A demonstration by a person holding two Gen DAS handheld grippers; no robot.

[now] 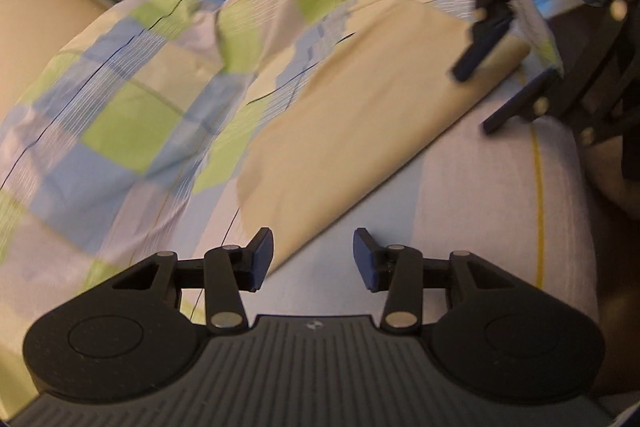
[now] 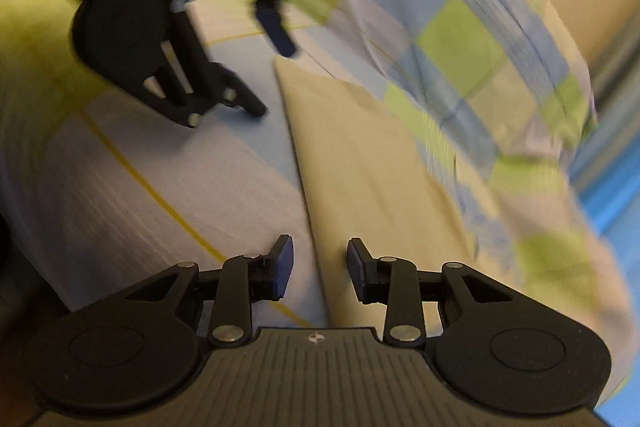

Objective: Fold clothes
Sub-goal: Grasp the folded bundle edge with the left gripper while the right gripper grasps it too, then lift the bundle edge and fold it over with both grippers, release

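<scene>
Two spread, empty claws flank the folded beige cloth [image 1: 360,131] on the checked bedsheet [image 1: 120,99]: in the left wrist view its long edge slants from the left gripper [image 1: 313,259] up-right toward the right gripper [image 1: 492,83], while in the right wrist view the right gripper [image 2: 319,269] straddles that edge, its far corner pointing toward the left gripper [image 2: 276,67].

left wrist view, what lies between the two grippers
A folded beige cloth panel with a checked green-and-blue edge runs from the open left gripper up to the open right gripper; the right wrist view shows the same.

Green-blue-beige checked cloth [image 1: 132,99]
</scene>
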